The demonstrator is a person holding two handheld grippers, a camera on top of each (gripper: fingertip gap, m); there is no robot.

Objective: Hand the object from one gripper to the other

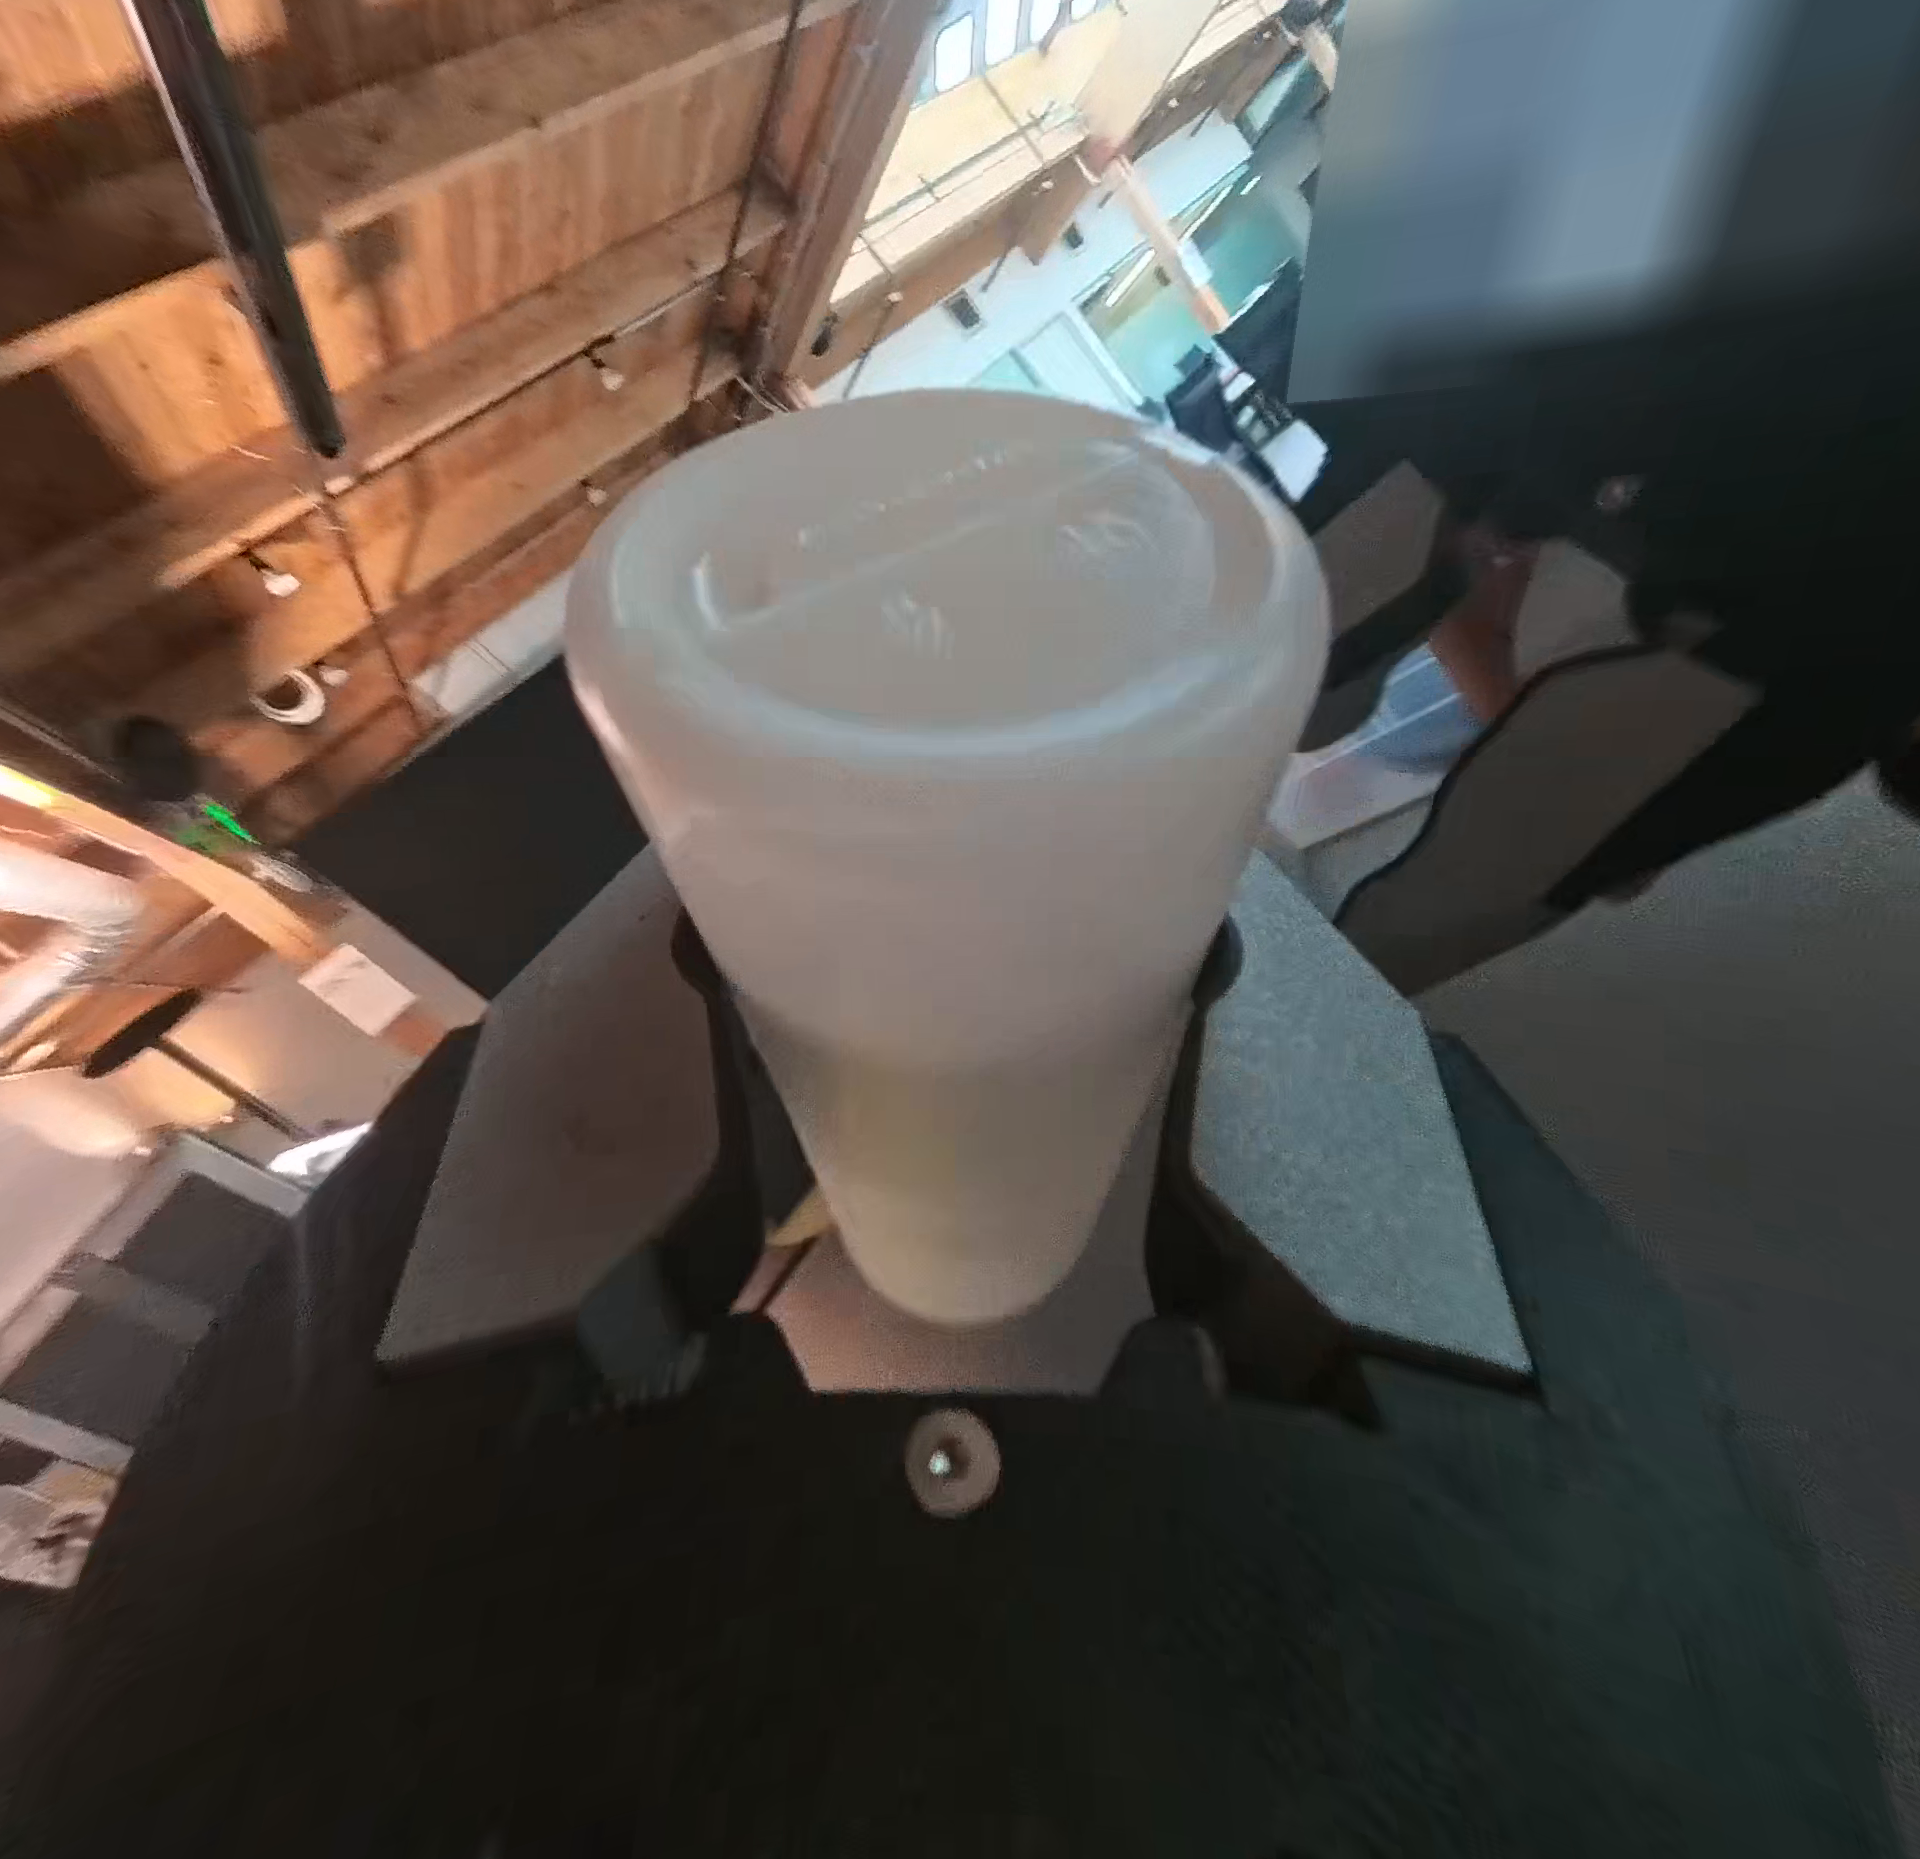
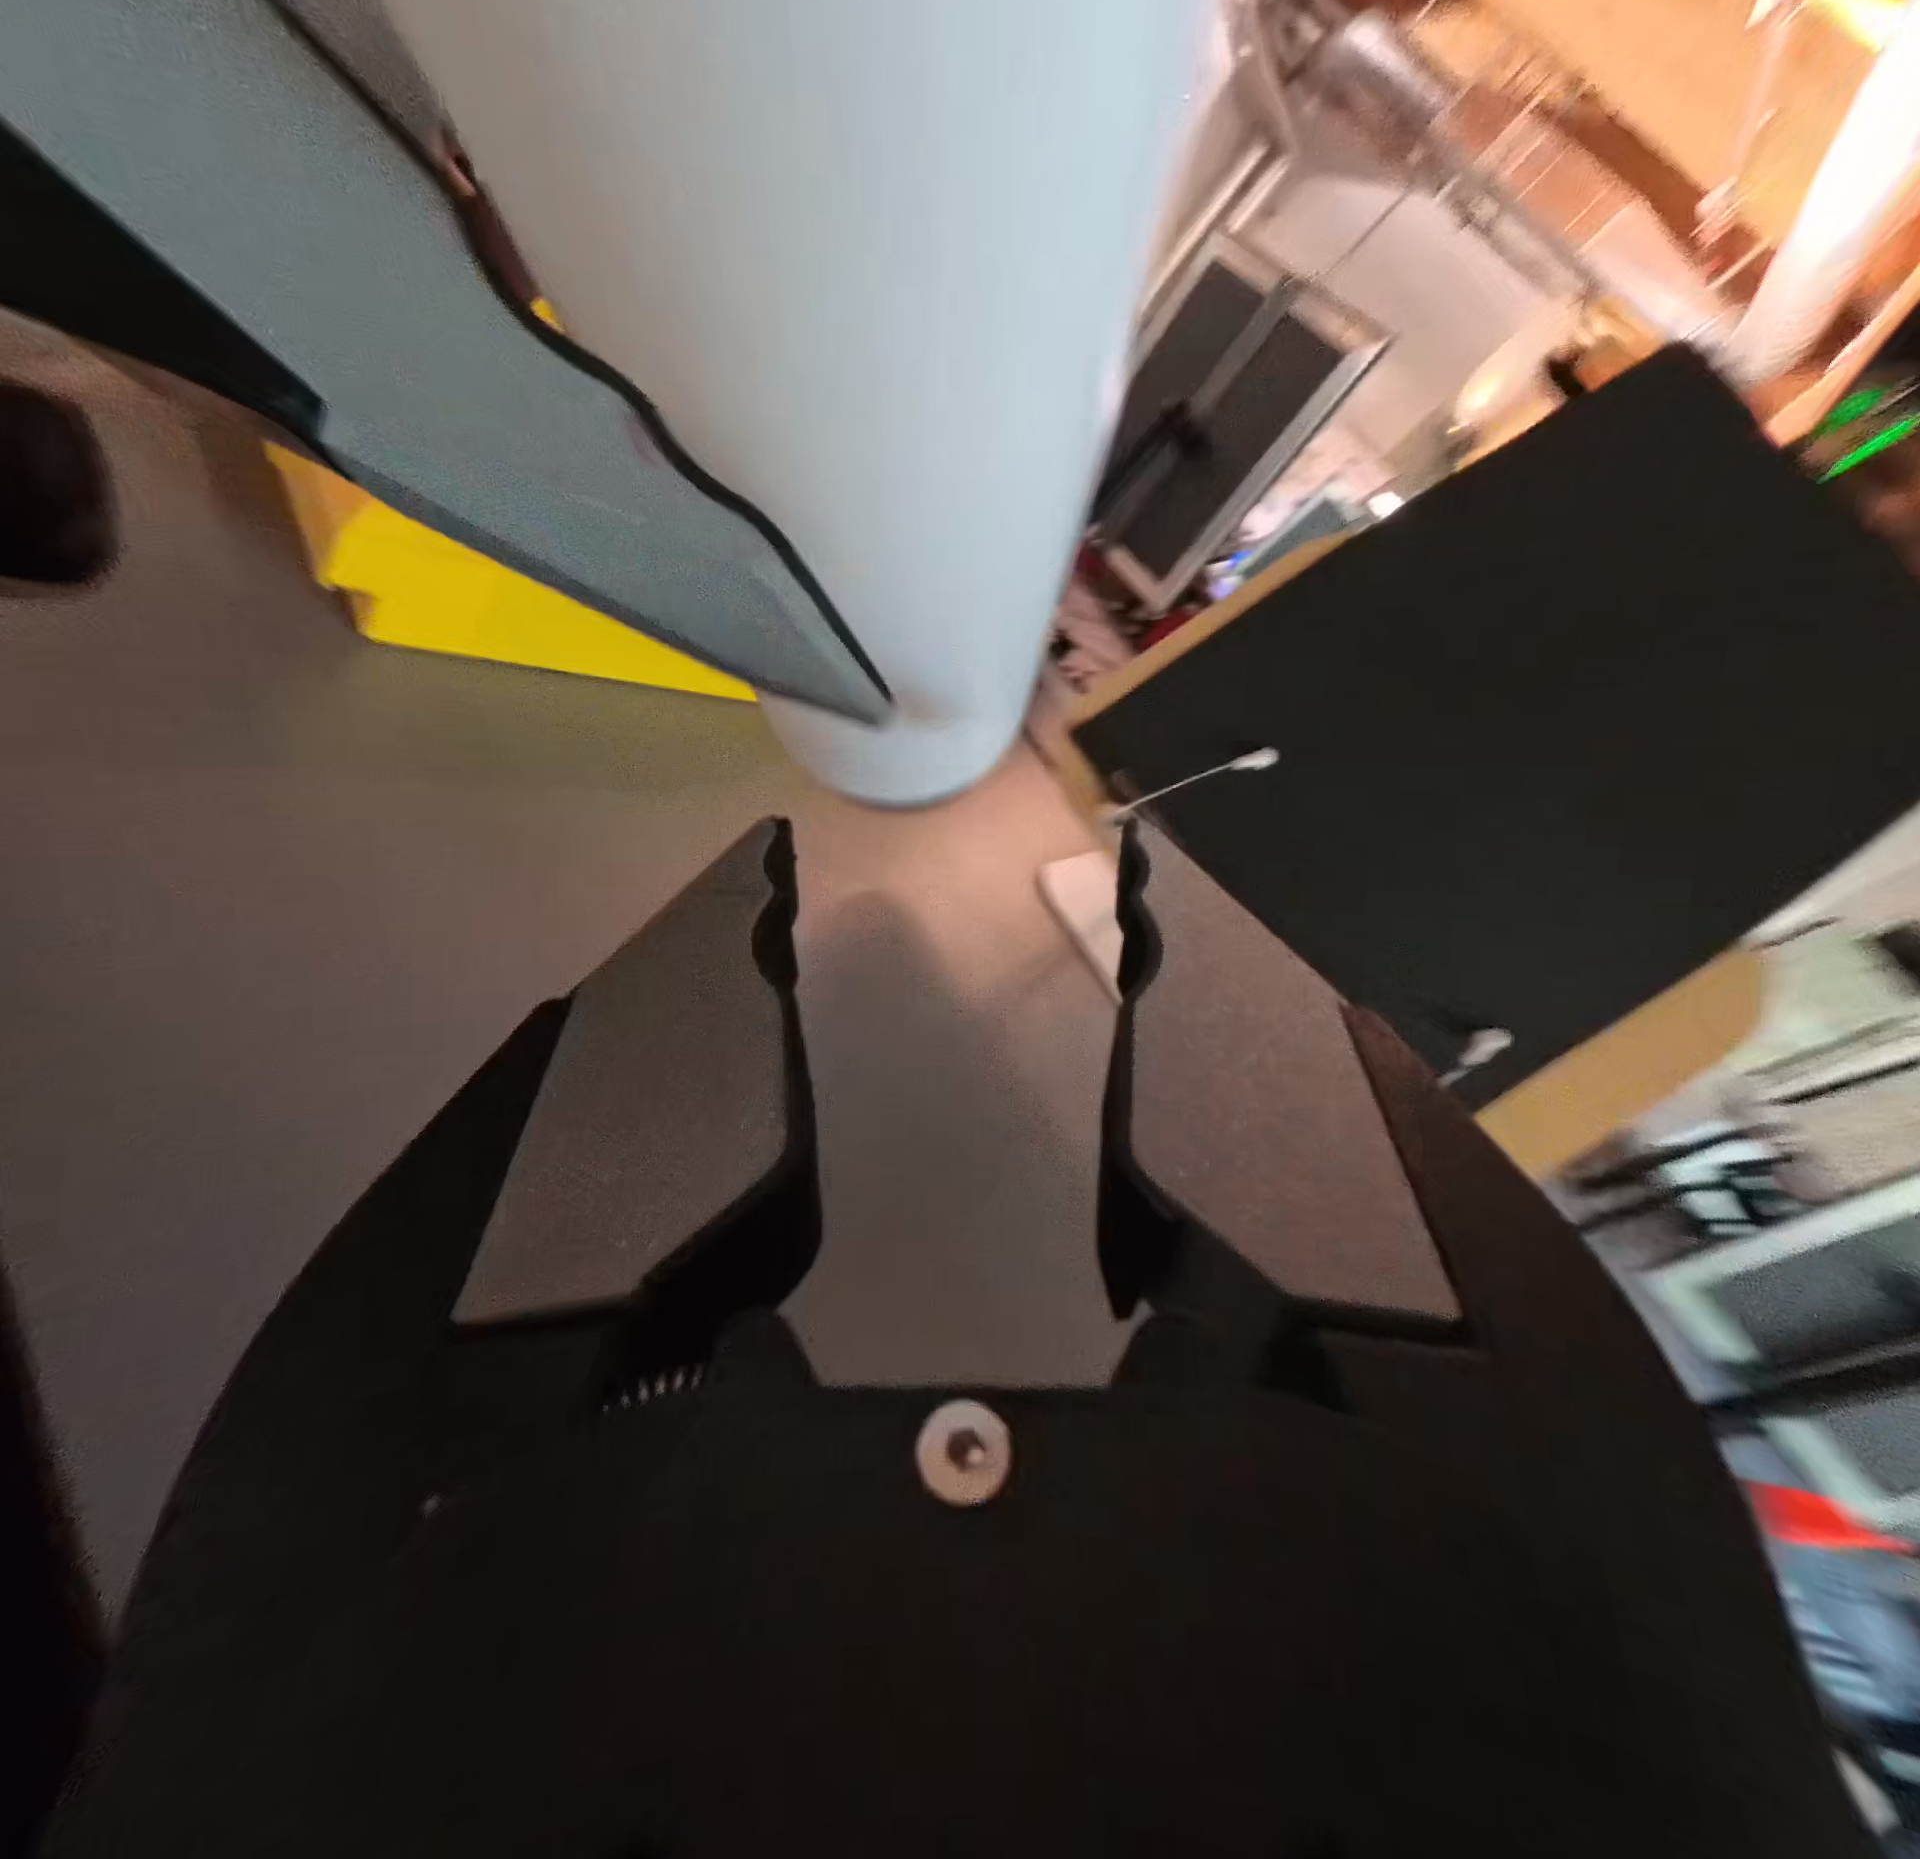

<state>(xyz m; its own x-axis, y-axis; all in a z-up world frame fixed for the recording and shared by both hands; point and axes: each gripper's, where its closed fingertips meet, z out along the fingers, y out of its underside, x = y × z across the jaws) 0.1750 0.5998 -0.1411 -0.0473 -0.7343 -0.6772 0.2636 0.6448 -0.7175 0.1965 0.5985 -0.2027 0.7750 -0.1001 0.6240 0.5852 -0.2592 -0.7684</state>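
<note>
I hold the tall, white, tapered plastic cup (image 1: 935, 874) clamped at its narrow end in my left gripper (image 1: 951, 978) while my right gripper (image 2: 956, 905), jaws moderately apart and empty, sits just beside it; next, I judge, bracket the cup wall, then close.

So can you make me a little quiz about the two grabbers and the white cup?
1. True or false: the left gripper is clamped on the white cup.
2. The right gripper is: A) open and empty B) shut on the cup C) holding a yellow box.
3. Fill in: in the right wrist view, the cup hangs ___ the right gripper's fingertips.

Key: 1 true; 2 A; 3 beyond.
</note>
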